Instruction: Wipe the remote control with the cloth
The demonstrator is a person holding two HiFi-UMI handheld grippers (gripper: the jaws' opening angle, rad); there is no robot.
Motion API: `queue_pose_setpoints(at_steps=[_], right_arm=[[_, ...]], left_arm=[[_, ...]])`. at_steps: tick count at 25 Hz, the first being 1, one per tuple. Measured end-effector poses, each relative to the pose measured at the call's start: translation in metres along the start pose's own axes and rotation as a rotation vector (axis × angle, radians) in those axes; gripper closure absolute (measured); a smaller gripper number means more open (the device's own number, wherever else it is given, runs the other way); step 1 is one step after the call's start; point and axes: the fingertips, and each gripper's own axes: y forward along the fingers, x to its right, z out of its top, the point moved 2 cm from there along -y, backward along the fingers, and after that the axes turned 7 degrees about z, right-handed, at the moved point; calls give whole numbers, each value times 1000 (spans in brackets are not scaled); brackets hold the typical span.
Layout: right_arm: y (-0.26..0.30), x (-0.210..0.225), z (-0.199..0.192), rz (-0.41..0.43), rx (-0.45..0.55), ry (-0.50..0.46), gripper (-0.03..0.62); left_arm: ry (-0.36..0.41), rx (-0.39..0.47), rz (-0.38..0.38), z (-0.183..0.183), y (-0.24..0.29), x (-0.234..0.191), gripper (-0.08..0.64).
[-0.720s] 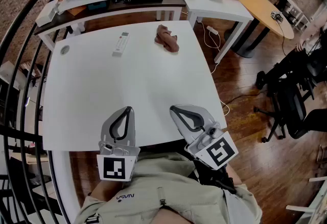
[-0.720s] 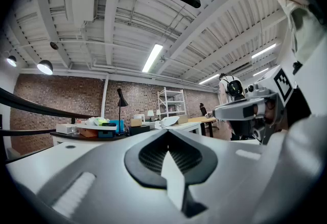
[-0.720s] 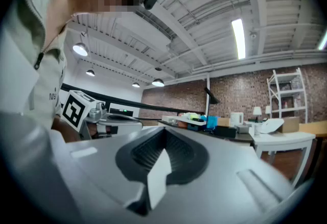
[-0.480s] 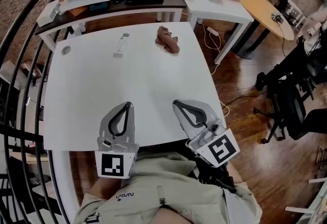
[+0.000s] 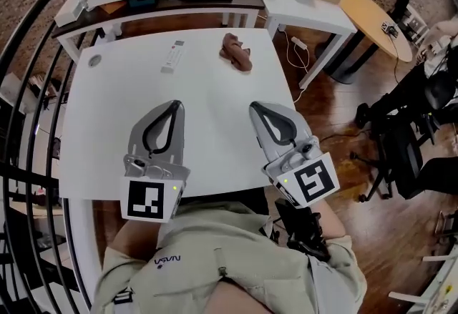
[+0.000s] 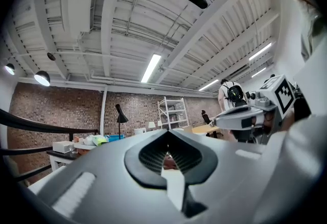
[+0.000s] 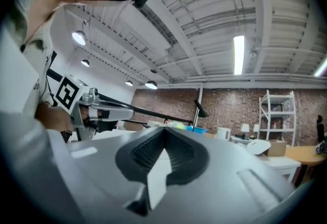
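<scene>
The left gripper and right gripper are both pressed together and empty, poised over the worktop's near edge. Remote and cloth lie apart along the far edge, untouched, so the cloth likely needs fetching first.

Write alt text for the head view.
The left gripper and right gripper are both shut and empty above the near half of a white table. A white remote control and a crumpled brown cloth lie apart, untouched, near its far edge.
</scene>
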Motion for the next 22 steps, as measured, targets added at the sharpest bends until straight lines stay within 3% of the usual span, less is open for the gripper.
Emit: queue_pose_setpoints(at_steps=[7,13,14,17,22], right_arm=[[17,29,16,-14,-12,-65,588],[39,59,29,-38,-9,-118,584],[42,66,28,-41,-11,-123,548],[56,84,26,-58,-18,-132,528],[82,118,18,-77,-42,-115,482]], left_arm=[[21,23,22,14,24,-15,555],[100,0,38,10,48,-35,555],[113,-6,39,9,53,-38,555],[155,-16,32,6,69,-47,545],[138,-47,47,3,101,-66,487]])
